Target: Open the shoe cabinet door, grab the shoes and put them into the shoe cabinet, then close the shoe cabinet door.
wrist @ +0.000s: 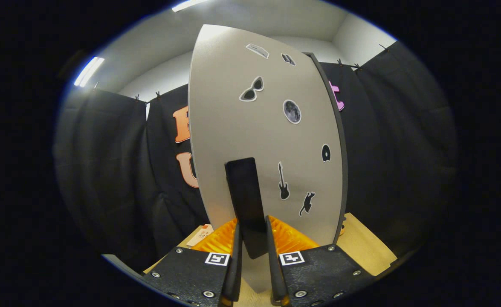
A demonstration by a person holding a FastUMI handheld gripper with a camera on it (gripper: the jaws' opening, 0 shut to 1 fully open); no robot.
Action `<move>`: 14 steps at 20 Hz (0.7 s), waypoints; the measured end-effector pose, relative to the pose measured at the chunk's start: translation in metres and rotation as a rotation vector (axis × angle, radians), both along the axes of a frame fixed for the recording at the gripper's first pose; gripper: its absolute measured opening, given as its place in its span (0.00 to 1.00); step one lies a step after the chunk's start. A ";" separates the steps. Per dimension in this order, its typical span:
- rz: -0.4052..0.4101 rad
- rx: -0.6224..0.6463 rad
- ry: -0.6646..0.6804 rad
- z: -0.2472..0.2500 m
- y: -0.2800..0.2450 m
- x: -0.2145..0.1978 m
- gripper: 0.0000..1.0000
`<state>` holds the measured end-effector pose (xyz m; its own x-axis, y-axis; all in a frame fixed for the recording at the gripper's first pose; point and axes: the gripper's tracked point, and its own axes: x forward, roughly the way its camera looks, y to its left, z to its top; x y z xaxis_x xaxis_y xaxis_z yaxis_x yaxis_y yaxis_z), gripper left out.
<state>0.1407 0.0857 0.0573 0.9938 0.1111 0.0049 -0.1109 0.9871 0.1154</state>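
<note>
no readable text; only picture stickers on the cabinet door (pixel 267 140).

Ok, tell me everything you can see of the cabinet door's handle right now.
The handle is a flat, black, glossy bar, upright on the grey door, low on its face, left of the guitar sticker. Its lower end sits between the fingers of the gripper, which appear to press on it from both sides.
</note>
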 end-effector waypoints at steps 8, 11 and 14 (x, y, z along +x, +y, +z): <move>-0.113 -0.013 0.008 -0.002 -0.023 -0.006 0.28; -0.154 -0.014 0.008 -0.001 -0.033 -0.009 0.28; -0.178 -0.011 0.008 -0.002 -0.035 -0.009 0.28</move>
